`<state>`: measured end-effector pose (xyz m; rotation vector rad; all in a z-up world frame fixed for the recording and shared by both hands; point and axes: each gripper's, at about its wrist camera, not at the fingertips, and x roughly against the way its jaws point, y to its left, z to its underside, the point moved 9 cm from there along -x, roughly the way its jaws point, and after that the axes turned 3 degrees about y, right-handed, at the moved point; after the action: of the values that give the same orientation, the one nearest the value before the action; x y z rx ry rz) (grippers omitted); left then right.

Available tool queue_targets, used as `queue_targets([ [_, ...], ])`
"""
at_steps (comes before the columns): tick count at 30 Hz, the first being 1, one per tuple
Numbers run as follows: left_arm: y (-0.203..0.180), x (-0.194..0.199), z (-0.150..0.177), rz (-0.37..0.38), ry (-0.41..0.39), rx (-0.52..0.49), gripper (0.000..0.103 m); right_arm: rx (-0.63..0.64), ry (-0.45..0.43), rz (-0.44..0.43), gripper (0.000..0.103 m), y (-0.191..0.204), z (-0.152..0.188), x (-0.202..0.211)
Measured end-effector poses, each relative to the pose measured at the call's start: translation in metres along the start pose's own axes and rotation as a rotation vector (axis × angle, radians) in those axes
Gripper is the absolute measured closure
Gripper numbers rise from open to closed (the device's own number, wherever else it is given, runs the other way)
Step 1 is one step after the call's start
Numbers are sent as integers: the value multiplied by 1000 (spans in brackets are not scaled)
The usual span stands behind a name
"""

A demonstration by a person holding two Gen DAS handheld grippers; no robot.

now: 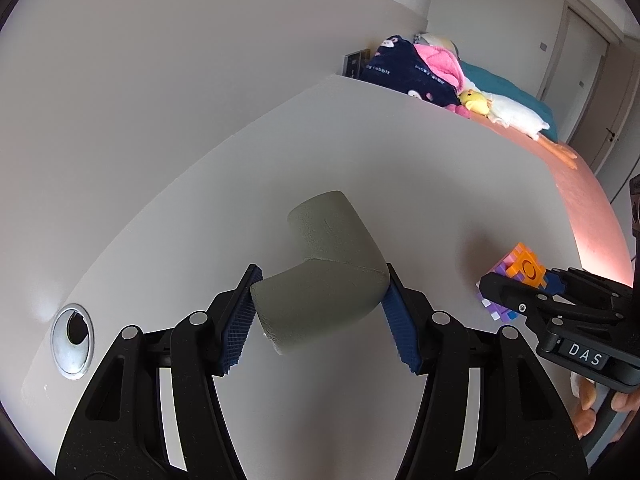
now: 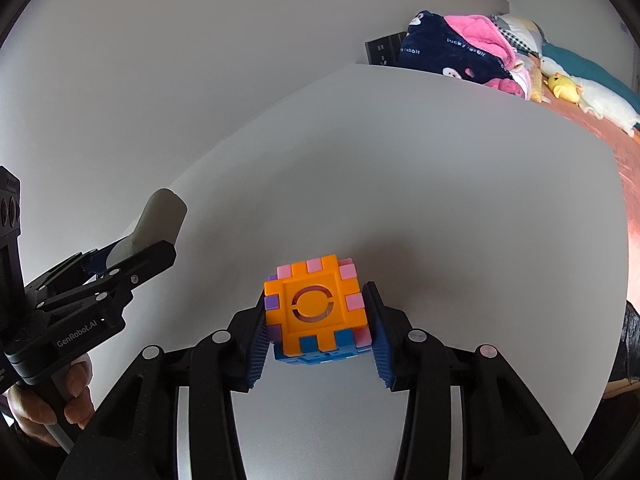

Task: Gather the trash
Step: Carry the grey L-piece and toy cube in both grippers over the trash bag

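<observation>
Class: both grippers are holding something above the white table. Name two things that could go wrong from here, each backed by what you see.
1. The left gripper pinches only one end of the grey foam piece; it might pivot or slip out.
2. The right gripper clamps the cube of interlocking pieces; squeezing could pop them apart.

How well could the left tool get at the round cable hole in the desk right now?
Probably not for gripping: the left tool is shut on a grey foam corner piece, filling its jaws. The path looks free, though; the cable hole lies to its left on bare desk, with nothing between.
</observation>
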<state>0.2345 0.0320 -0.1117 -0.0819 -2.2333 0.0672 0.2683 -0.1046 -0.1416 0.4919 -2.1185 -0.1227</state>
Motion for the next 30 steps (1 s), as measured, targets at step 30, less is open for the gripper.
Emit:
queue_targets([
  [30, -92, 57, 35, 88, -43, -60, 44, -54, -115, -16, 58, -37, 40, 103],
])
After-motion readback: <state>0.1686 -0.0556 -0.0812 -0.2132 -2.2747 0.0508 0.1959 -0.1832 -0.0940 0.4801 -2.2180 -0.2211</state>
